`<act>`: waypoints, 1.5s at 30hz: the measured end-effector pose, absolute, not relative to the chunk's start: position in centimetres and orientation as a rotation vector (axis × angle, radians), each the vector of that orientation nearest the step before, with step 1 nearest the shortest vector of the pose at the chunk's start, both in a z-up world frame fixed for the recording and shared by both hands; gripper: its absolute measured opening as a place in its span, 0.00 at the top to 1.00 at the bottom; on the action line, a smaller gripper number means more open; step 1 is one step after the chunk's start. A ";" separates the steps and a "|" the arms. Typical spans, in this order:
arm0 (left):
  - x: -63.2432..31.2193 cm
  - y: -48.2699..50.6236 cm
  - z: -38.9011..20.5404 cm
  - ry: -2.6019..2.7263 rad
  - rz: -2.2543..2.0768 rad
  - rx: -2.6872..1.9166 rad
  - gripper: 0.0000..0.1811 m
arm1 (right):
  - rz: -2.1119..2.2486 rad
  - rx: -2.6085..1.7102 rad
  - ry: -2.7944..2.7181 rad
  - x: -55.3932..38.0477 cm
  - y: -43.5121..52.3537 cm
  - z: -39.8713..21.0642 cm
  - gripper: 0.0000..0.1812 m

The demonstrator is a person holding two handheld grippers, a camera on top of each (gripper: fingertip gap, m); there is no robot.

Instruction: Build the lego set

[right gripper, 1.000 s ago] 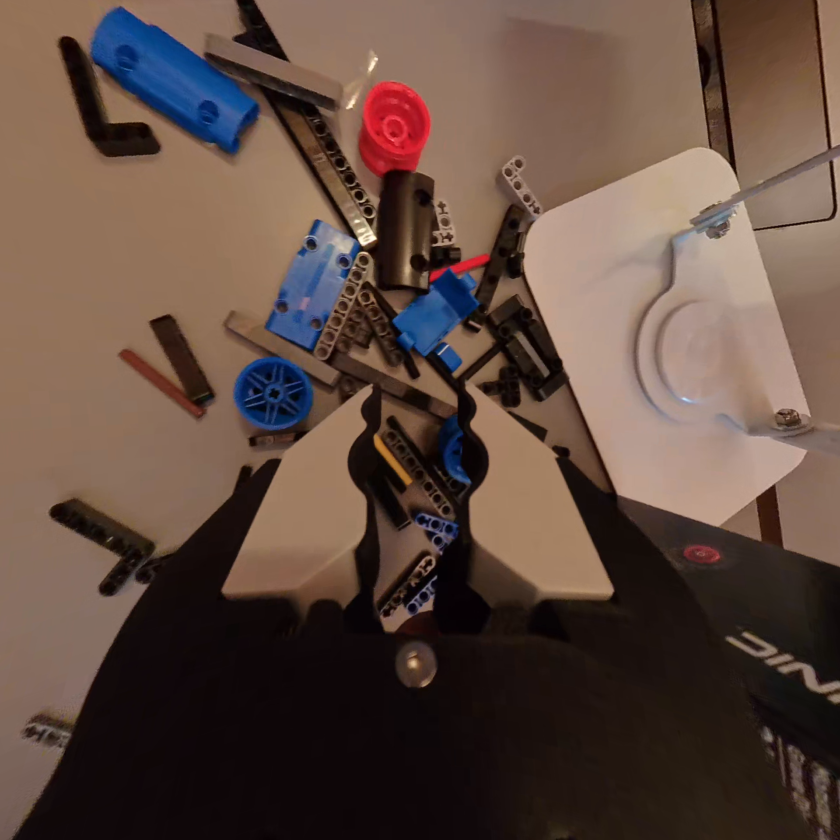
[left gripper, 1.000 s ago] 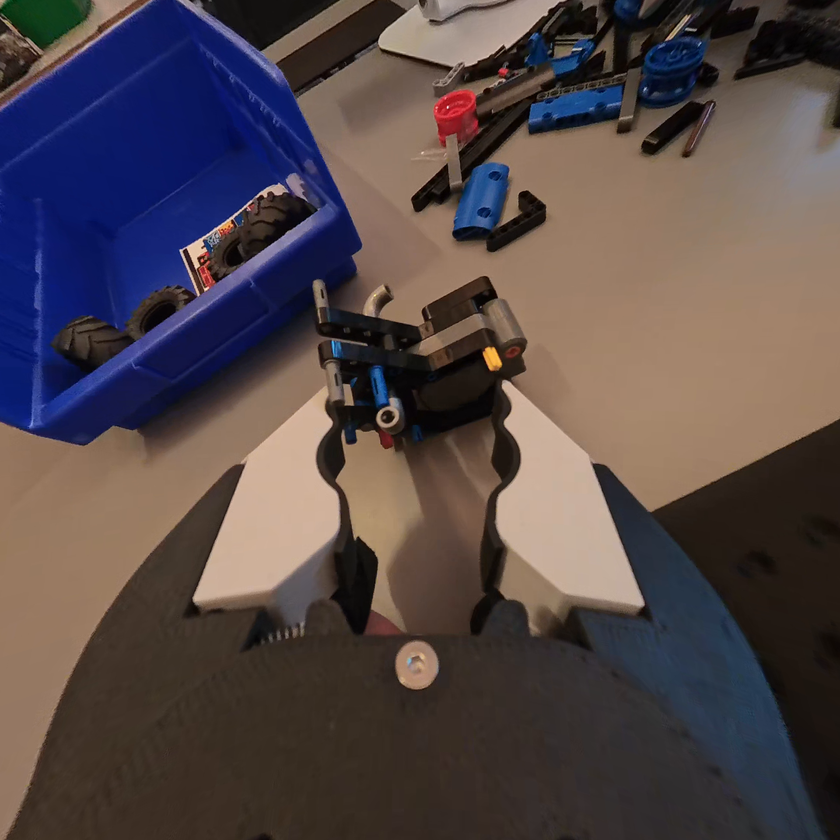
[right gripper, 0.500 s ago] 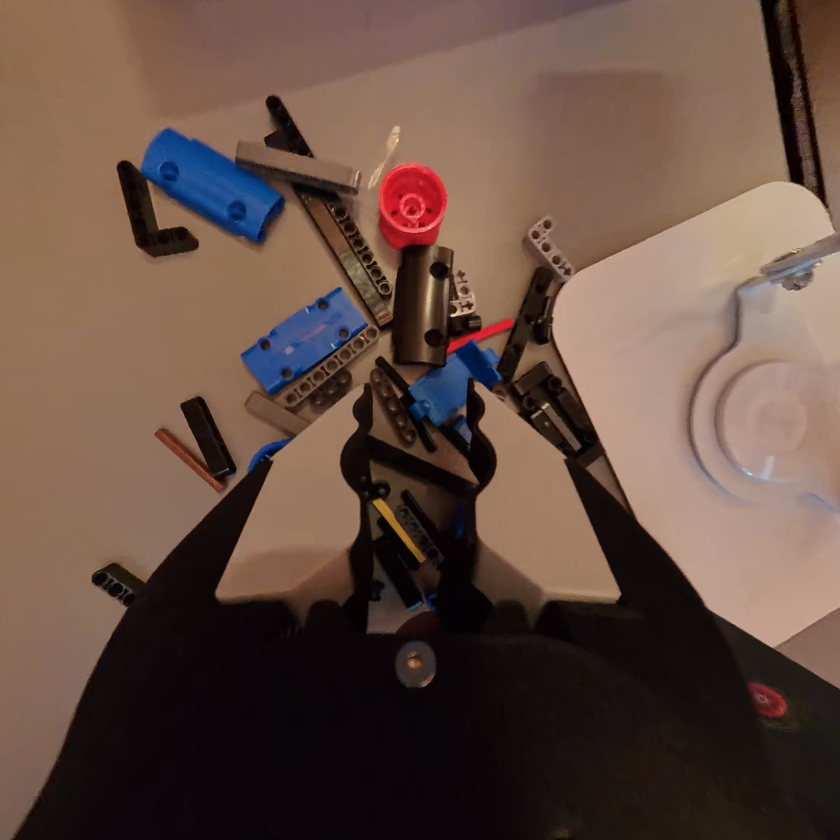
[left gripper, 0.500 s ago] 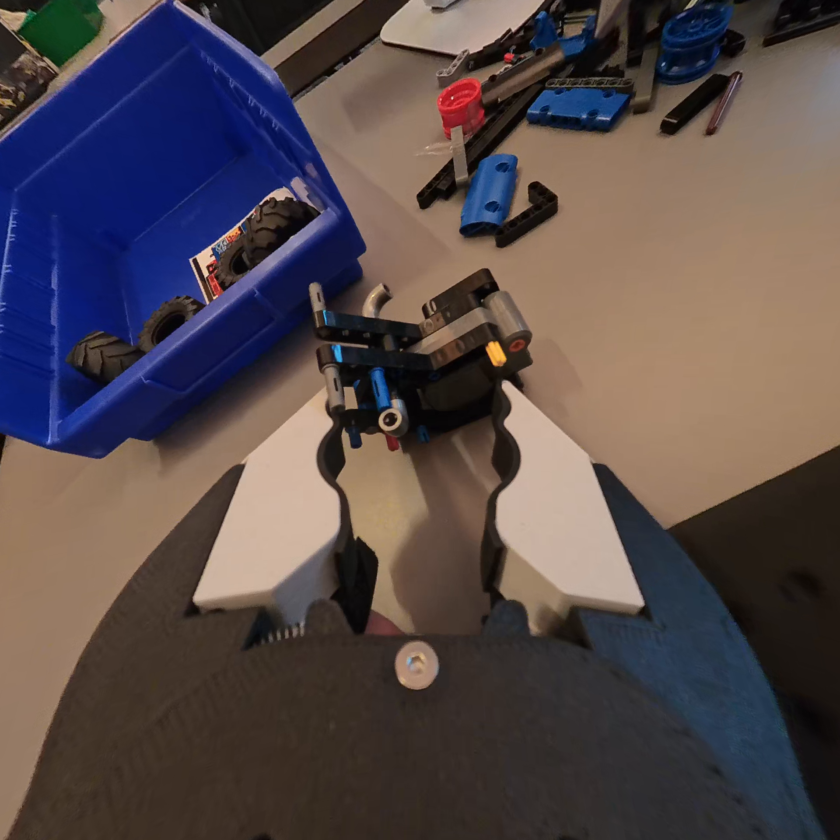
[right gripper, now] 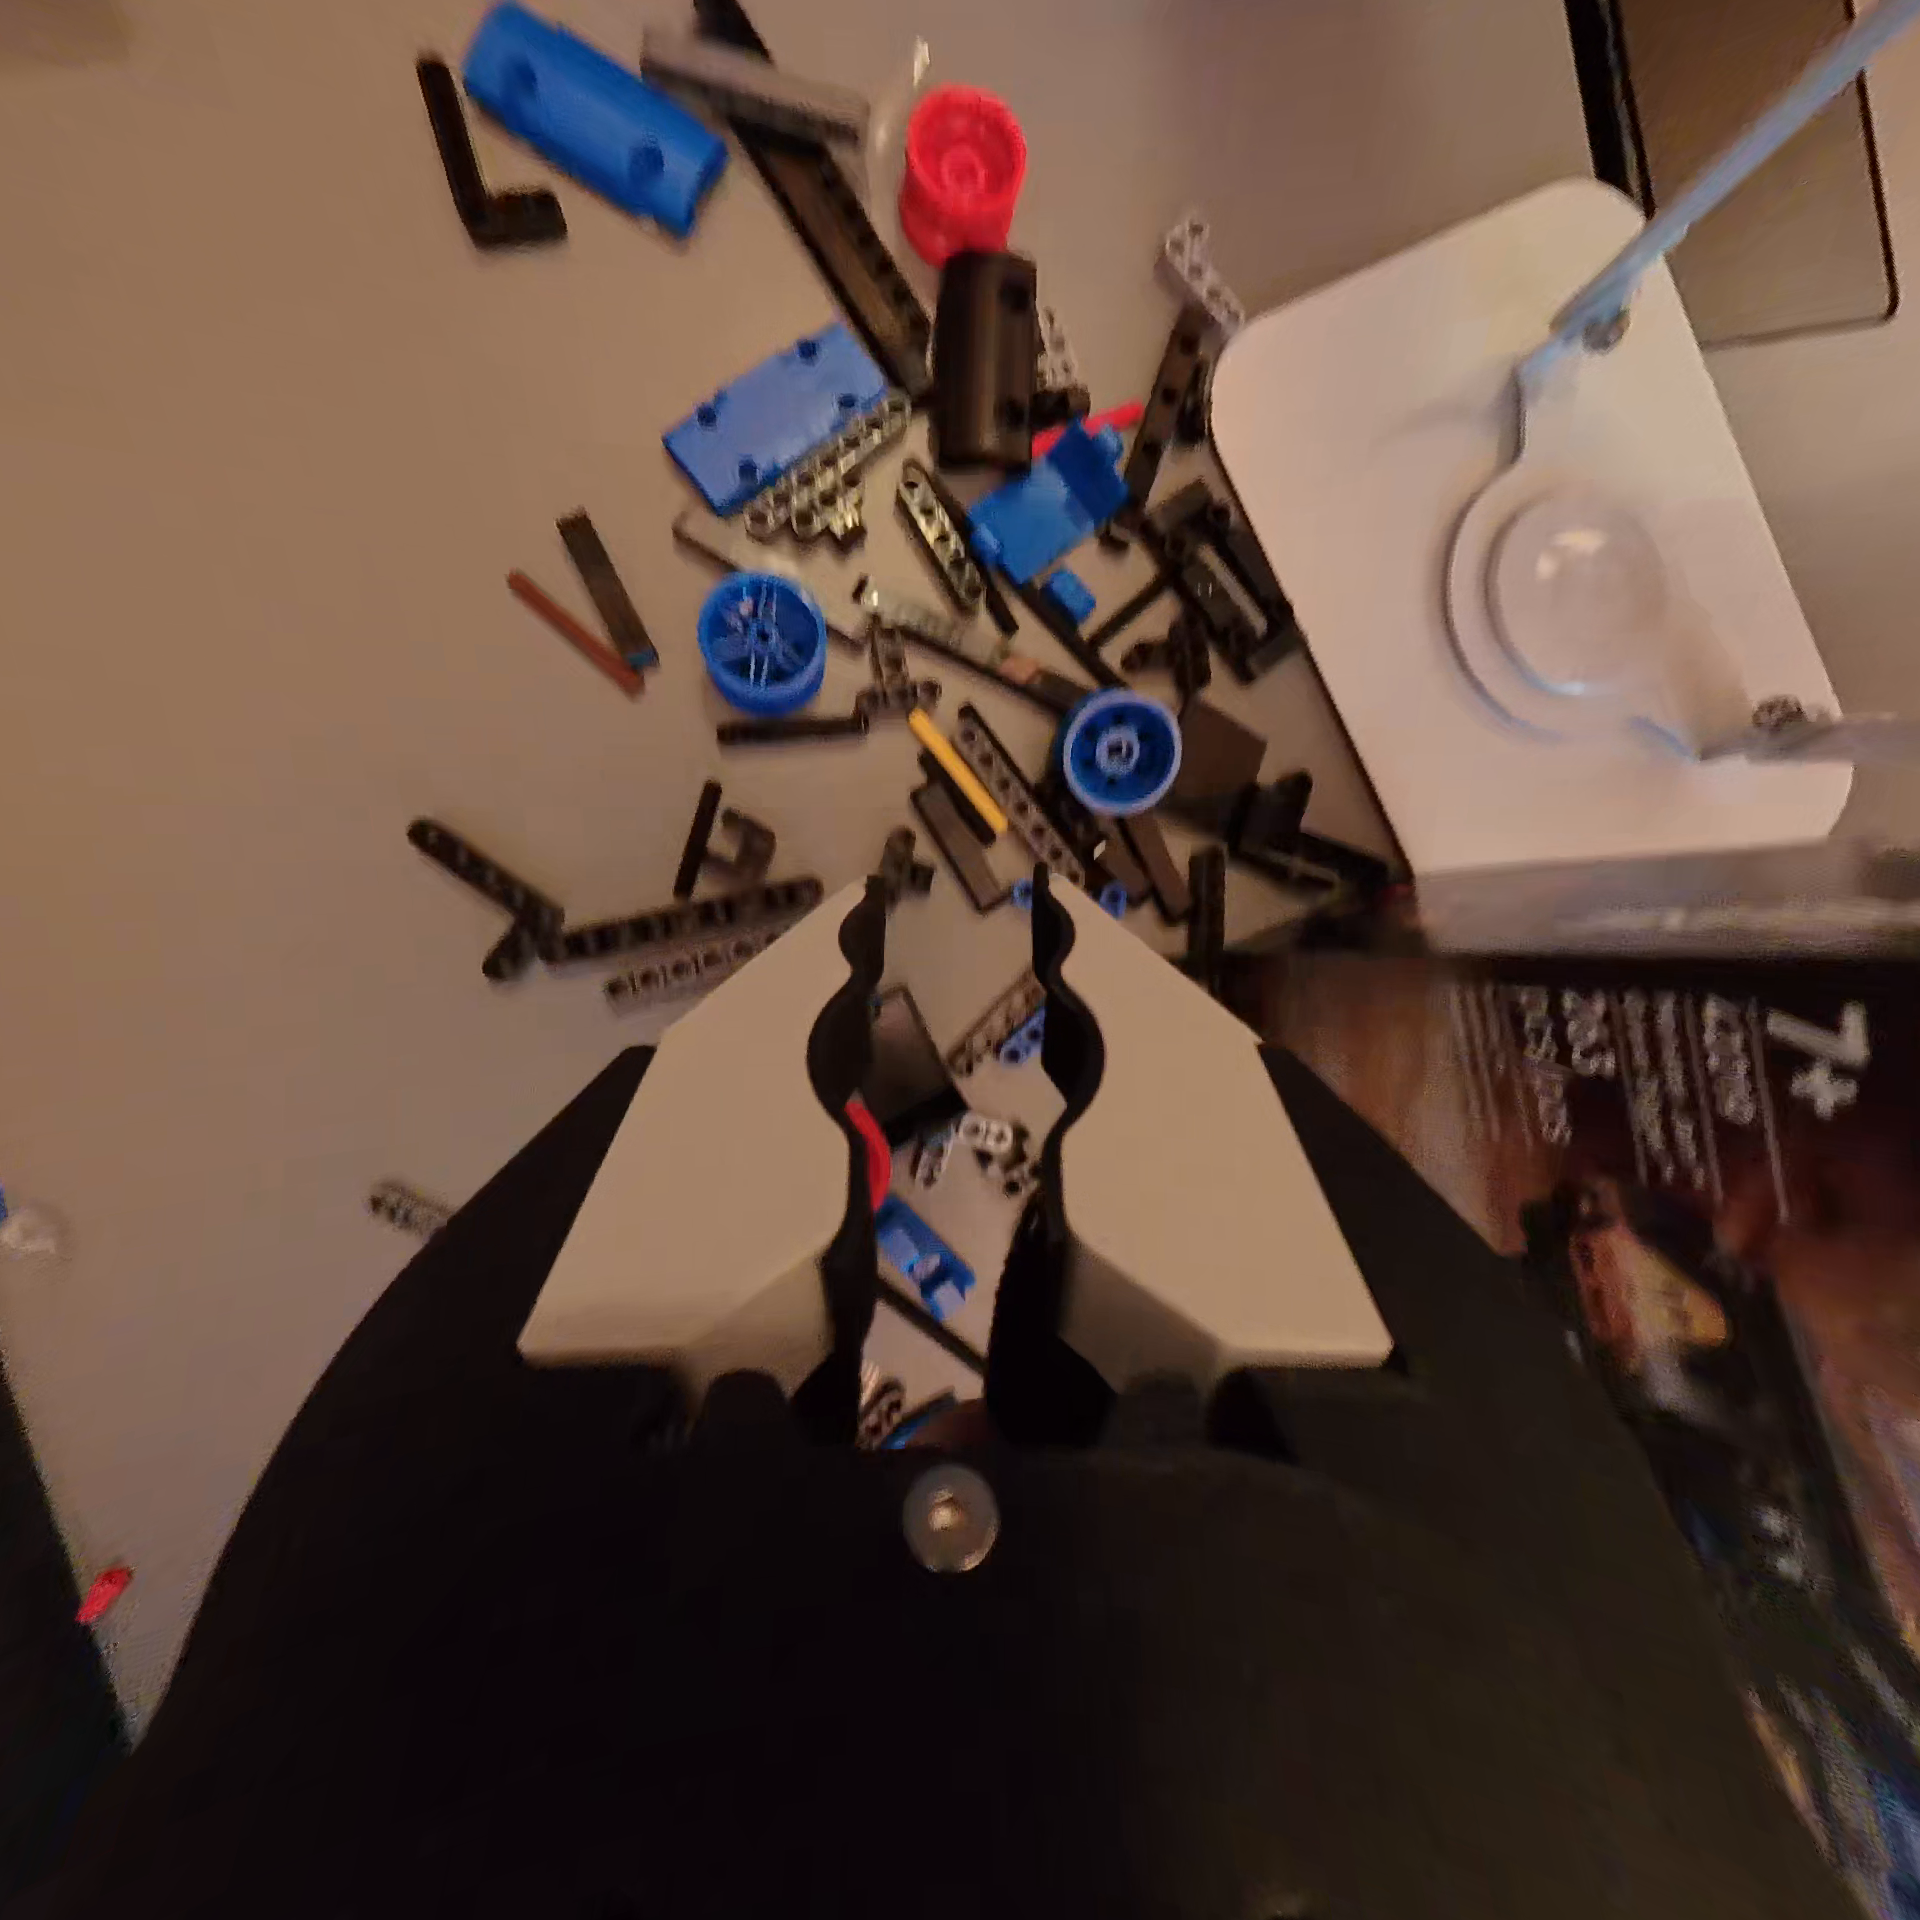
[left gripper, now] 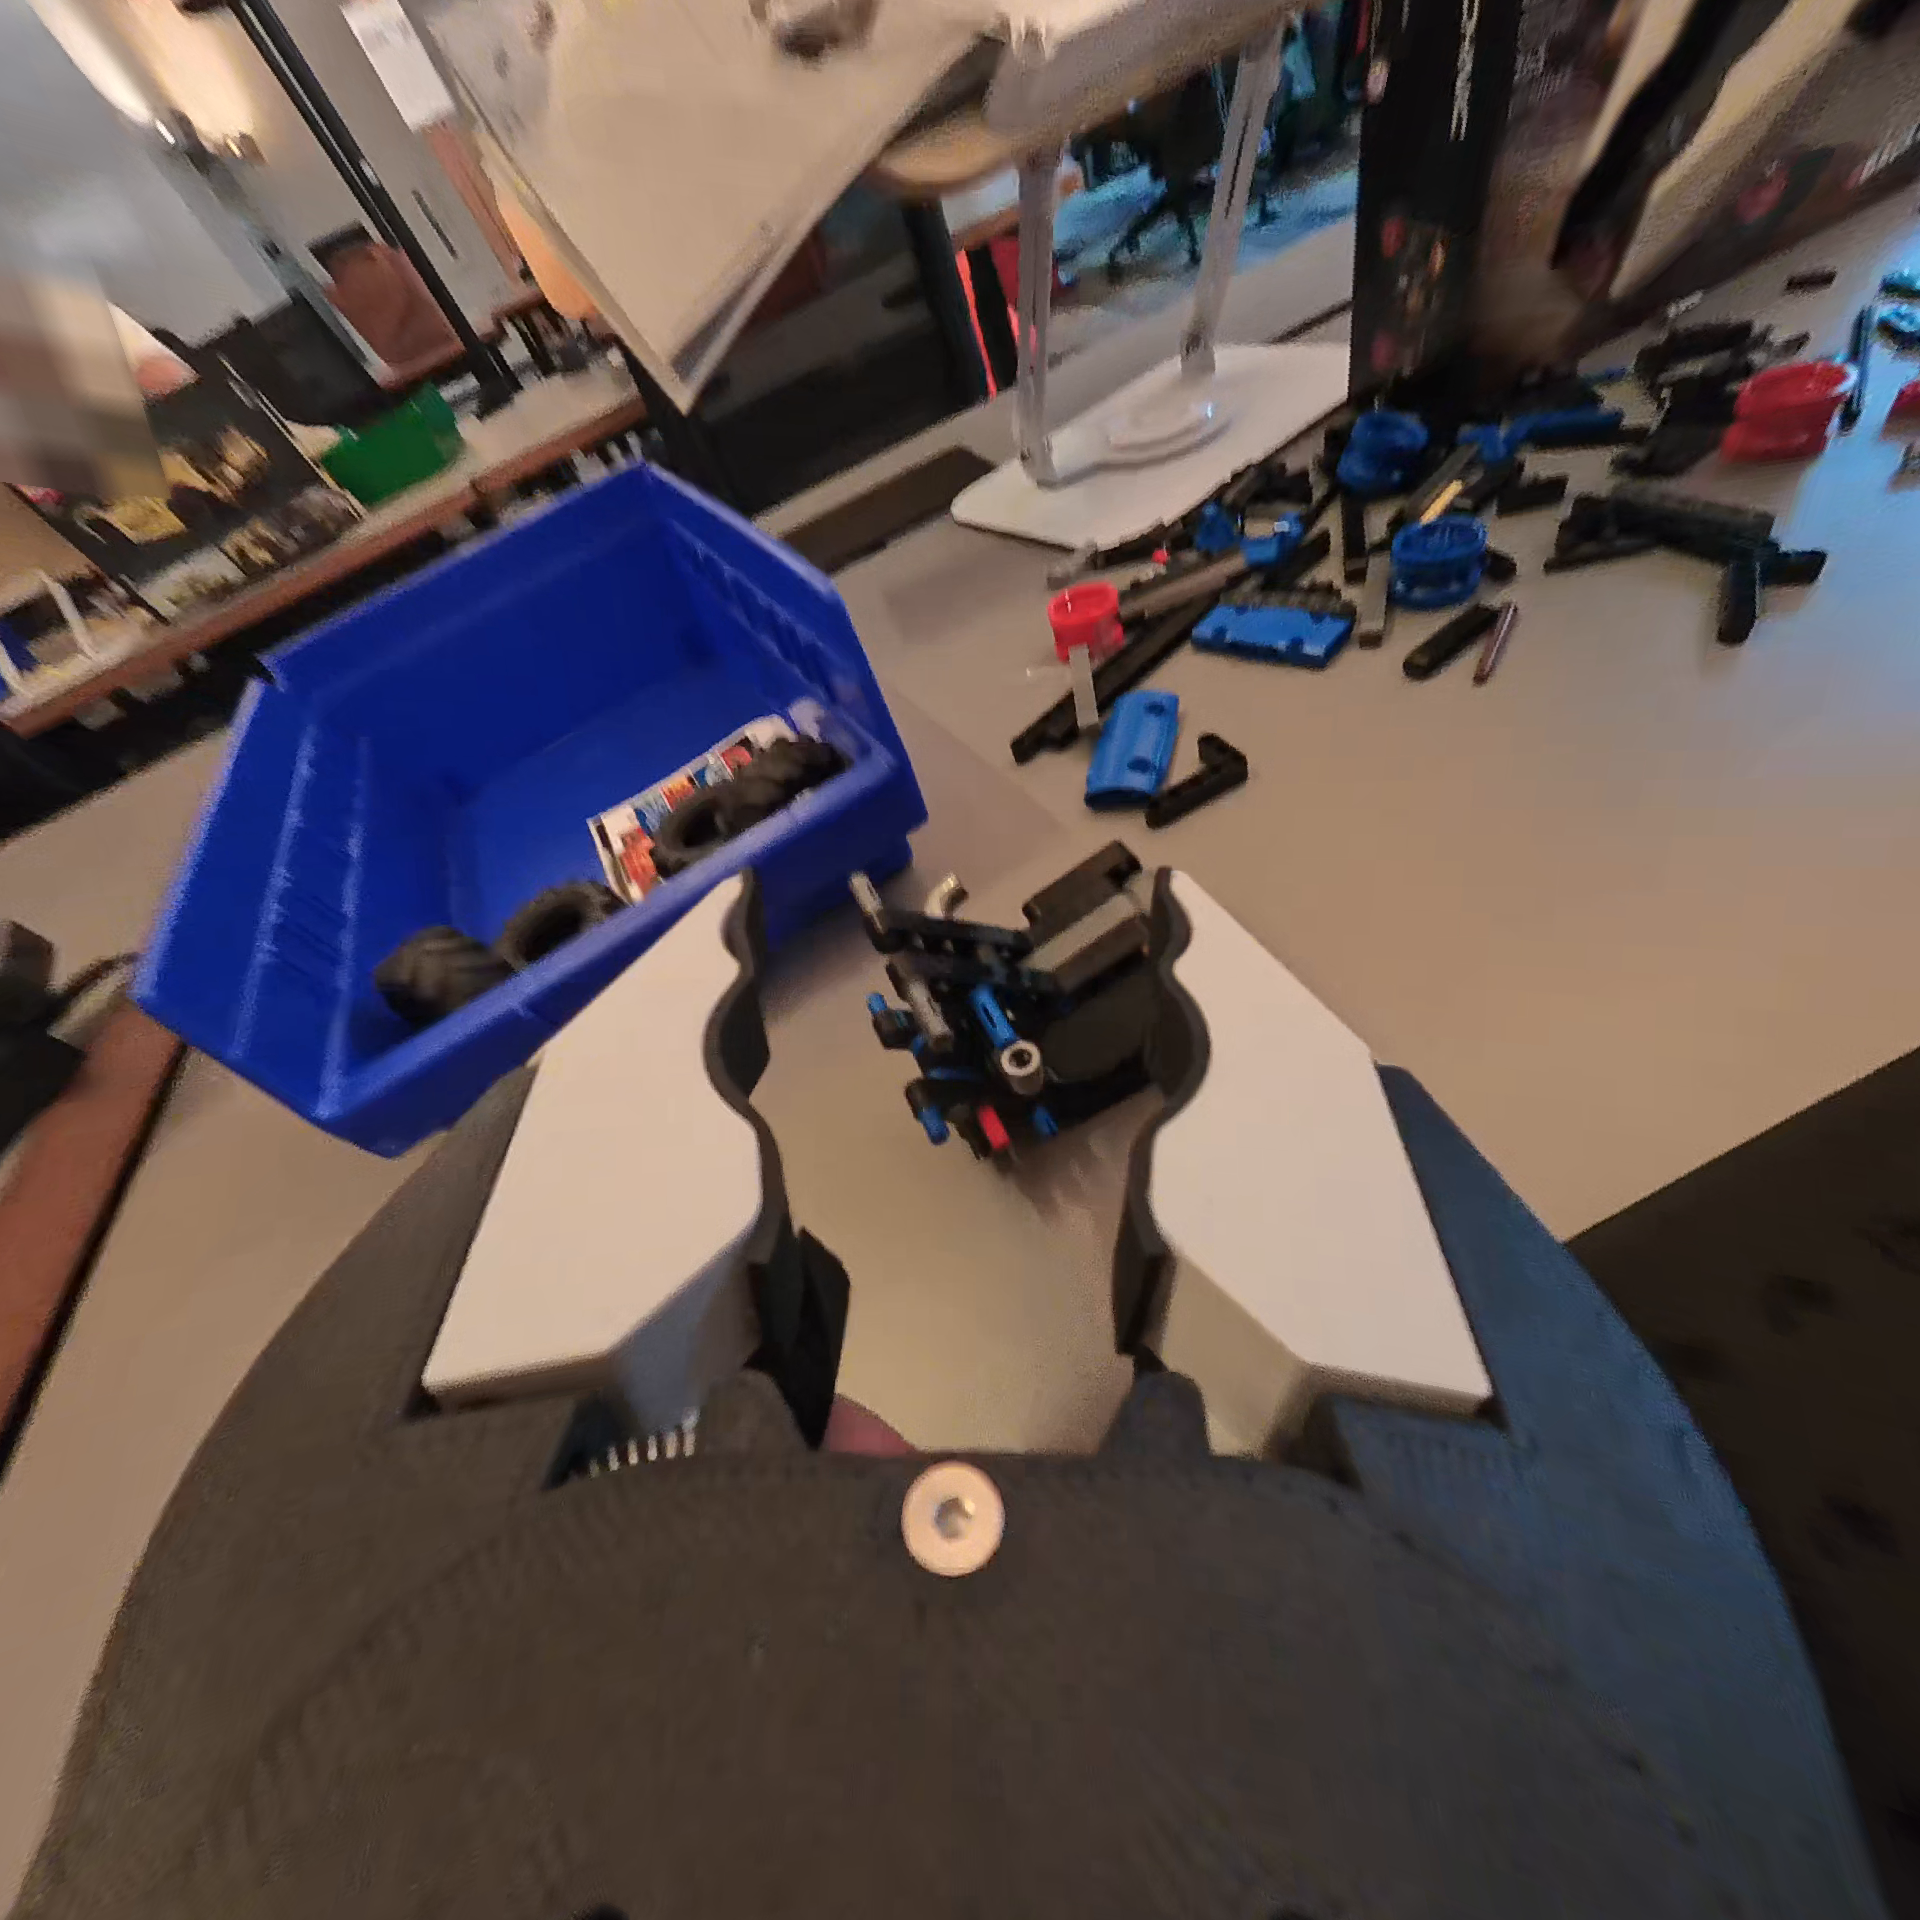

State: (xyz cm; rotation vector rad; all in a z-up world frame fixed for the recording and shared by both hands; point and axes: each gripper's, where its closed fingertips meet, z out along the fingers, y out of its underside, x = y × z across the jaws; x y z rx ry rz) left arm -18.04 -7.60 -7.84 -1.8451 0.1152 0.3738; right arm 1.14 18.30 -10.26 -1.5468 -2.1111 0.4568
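Observation:
A partly built black, grey and blue Lego assembly (left gripper: 1023,1003) rests on the grey table (left gripper: 1455,935). My left gripper (left gripper: 954,888) is open around it; the right finger is against its side and a gap stays at the left finger. My right gripper (right gripper: 956,888) is narrowly open and empty, above a pile of loose parts: a red wheel hub (right gripper: 961,171), two blue wheel hubs (right gripper: 761,644) (right gripper: 1120,750), a blue curved panel (right gripper: 592,130), a yellow axle (right gripper: 956,771) and several black beams. The pile also shows in the left wrist view (left gripper: 1351,582).
A blue bin (left gripper: 312,883) with black tyres (left gripper: 447,971) and a printed sheet stands left of the assembly. A white stand base (right gripper: 1351,416) borders the pile on the right, with a dark printed box (right gripper: 1662,1247) beside it. The table edge runs at the lower right (left gripper: 1662,1195).
My left gripper has moved forward and tilted up, so the assembly now lies between its fingers. My right gripper has pulled back from the pile; more parts and the box show.

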 end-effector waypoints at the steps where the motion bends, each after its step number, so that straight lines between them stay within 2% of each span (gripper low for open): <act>1: -17.9 -7.6 -6.9 0.122 0.398 -1.819 0.61 | 0.433 -1.556 -2.110 1.8 18.4 -10.5 0.85; 5: -15.5 -6.8 -3.8 0.264 0.485 -1.738 0.62 | 0.369 -1.587 -2.066 4.5 19.2 -10.9 0.84; 13: -7.4 -1.0 -2.9 0.608 0.317 -1.743 0.63 | 0.412 -1.733 -1.854 9.7 22.6 -10.8 0.86; 26: -2.0 7.4 -10.0 0.930 0.227 -1.948 0.63 | 0.350 -1.813 -1.738 11.5 26.2 -14.4 0.83; 31: -0.7 9.4 -12.0 0.987 0.197 -1.972 0.64 | 0.519 -1.836 -1.650 10.4 26.3 -14.5 0.87; 37: -1.3 10.9 -13.4 0.951 0.187 -2.044 0.64 | 0.444 -1.830 -1.636 10.1 27.6 -15.1 0.91; 45: -2.8 11.2 -15.4 0.894 0.171 -2.122 0.64 | 0.502 -1.832 -1.629 10.3 27.3 -15.2 0.91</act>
